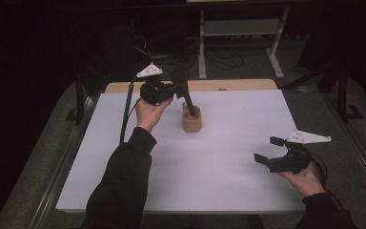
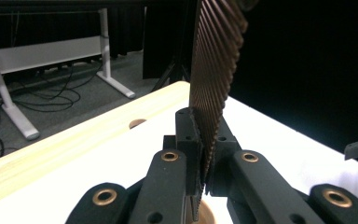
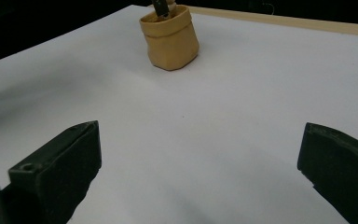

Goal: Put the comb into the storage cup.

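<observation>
A tan soft-sided cup (image 1: 191, 121) (image 3: 170, 39) stands on the white tabletop (image 1: 219, 176), left of centre and towards the far side. A dark brush with a ribbed brown head (image 1: 181, 83) (image 2: 214, 60) leans up and to the left out of the cup, its handle end (image 3: 161, 7) inside. My left gripper (image 1: 174, 87) (image 2: 205, 135) is shut on the brush's head, well above the table. My right gripper (image 1: 268, 149) (image 3: 200, 158) hovers low near the front right corner. It stands open with nothing between its jaws and points towards the cup.
A pale wooden strip (image 1: 238, 85) (image 2: 74, 140) runs along the table's far edge. Beyond it, on the grey floor, are a white metal frame (image 1: 238, 28) and loose cables (image 1: 224, 59). The surroundings are dark.
</observation>
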Demonstrator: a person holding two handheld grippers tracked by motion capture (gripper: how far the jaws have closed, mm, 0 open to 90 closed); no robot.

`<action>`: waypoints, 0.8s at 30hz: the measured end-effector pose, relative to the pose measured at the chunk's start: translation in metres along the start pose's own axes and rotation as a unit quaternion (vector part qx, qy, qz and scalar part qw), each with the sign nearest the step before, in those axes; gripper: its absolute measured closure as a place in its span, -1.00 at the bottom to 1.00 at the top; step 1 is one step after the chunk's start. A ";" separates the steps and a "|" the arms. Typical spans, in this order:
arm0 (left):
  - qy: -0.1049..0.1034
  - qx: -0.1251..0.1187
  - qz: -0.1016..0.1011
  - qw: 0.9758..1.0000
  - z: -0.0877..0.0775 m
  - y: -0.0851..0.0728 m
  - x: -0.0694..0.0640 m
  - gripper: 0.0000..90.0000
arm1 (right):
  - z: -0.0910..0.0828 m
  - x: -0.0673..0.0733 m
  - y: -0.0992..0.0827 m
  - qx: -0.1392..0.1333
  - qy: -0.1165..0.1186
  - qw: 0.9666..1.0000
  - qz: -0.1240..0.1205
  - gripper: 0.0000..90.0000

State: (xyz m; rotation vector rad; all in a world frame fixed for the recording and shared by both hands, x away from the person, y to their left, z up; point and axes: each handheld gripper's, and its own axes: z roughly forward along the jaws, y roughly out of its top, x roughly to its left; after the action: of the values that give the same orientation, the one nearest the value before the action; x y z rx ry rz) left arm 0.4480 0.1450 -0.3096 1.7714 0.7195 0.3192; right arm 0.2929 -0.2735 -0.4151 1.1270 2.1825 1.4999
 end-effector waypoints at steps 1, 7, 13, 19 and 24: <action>0.001 0.003 0.001 1.000 0.001 -0.001 0.000 0.93 | -0.001 0.000 -0.001 0.002 -0.001 1.000 -0.001 -1.00; 0.004 0.005 0.001 1.000 0.005 -0.009 0.001 0.93 | -0.006 -0.003 -0.007 0.002 -0.009 1.000 0.004 -1.00; 0.006 0.015 -0.003 1.000 0.009 -0.018 0.003 0.93 | -0.010 -0.002 -0.008 0.000 -0.013 1.000 0.004 -1.00; 0.008 0.010 -0.014 1.000 0.012 -0.025 0.006 0.93 | -0.011 -0.004 -0.008 -0.004 -0.014 1.000 0.005 -1.00; 0.000 0.004 -0.033 0.999 0.014 -0.032 0.011 0.93 | -0.010 -0.003 -0.009 0.002 -0.012 1.000 0.004 -1.00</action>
State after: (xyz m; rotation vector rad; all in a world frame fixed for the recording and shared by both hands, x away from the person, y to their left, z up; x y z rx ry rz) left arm 0.4542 0.1465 -0.3455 1.7516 0.7785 0.2709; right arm 0.2848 -0.2843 -0.4194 1.1493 2.1680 1.4785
